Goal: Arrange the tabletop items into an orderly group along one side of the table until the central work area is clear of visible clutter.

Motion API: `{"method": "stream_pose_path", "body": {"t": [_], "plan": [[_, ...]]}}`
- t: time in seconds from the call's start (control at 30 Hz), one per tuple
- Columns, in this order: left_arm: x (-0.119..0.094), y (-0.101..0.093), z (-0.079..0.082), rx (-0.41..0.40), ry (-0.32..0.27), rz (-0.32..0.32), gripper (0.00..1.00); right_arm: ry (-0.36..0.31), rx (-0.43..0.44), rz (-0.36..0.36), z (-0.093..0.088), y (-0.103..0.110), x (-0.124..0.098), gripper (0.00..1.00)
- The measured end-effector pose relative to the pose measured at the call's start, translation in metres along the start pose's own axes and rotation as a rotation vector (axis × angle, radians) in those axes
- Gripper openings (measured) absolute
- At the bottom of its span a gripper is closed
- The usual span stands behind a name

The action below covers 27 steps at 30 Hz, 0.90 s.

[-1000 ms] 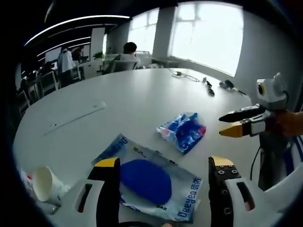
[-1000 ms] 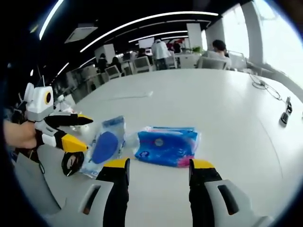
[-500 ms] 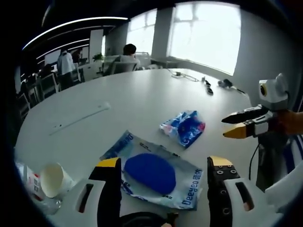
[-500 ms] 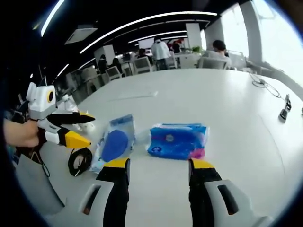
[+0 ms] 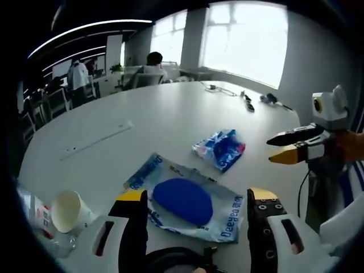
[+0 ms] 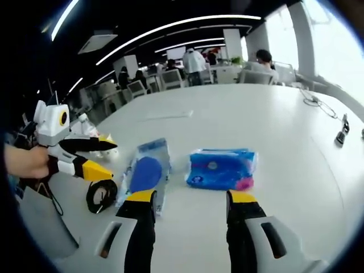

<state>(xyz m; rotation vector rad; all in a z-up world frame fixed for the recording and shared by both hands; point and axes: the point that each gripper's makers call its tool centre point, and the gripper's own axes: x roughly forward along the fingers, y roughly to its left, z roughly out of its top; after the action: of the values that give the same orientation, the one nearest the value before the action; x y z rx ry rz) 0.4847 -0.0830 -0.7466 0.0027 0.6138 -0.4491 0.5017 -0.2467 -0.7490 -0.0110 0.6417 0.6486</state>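
Firstly, left gripper view: the left gripper (image 5: 194,210) hovers above the near edge of the white counter (image 5: 165,119), its 2 fingers (image 5: 132,224) spread apart and holding nothing. Between them lies a clear packet with a blue oval pad (image 5: 185,198); a coiled black cable (image 5: 170,260) sits nearer still. A blue tissue pack (image 5: 220,149) lies farther right, a paper cup (image 5: 69,210) on its side at near left. The right gripper (image 5: 280,148) enters from the right, fingers parted, empty.

Right gripper view: the right gripper (image 6: 191,207), fingers (image 6: 243,219) released, faces the blue tissue pack (image 6: 222,169); the packet (image 6: 145,175) lies just left of it, the cable (image 6: 101,195) beside that, below the left gripper (image 6: 108,154).
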Motion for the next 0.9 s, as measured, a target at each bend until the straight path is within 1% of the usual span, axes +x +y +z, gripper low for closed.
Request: {"method": "stream_pose_path", "body": {"t": [0.17,0.3,0.43,0.47,0.63,0.73,0.77,0.83,0.9], "plan": [[-0.001,0.007,0.002,0.002,-0.001,0.006,0.67,0.005,0.004,0.005,-0.002,0.004,0.002,0.47],[0.000,0.010,-0.001,0.012,0.015,-0.009,0.68,0.007,0.023,0.011,-0.006,0.009,0.005,0.47],[0.001,0.020,-0.005,0.056,0.054,-0.002,0.67,0.010,0.040,0.019,-0.010,0.018,0.007,0.47],[0.001,0.026,-0.009,0.080,0.089,0.012,0.67,0.011,0.043,0.019,-0.011,0.020,0.007,0.47],[0.008,0.037,0.000,0.090,0.091,0.009,0.67,0.026,0.071,0.041,-0.020,0.034,0.010,0.47],[0.012,0.044,0.005,0.115,0.098,0.015,0.66,0.033,0.104,0.048,-0.025,0.040,0.010,0.47],[0.014,0.047,0.006,0.119,0.105,0.018,0.66,0.033,0.138,0.048,-0.027,0.042,0.009,0.47],[0.018,0.051,0.003,0.150,0.143,0.026,0.65,0.024,0.191,0.047,-0.030,0.047,0.009,0.47],[0.022,0.052,0.005,0.155,0.136,0.018,0.65,0.032,0.200,0.050,-0.035,0.051,0.010,0.47]]}}
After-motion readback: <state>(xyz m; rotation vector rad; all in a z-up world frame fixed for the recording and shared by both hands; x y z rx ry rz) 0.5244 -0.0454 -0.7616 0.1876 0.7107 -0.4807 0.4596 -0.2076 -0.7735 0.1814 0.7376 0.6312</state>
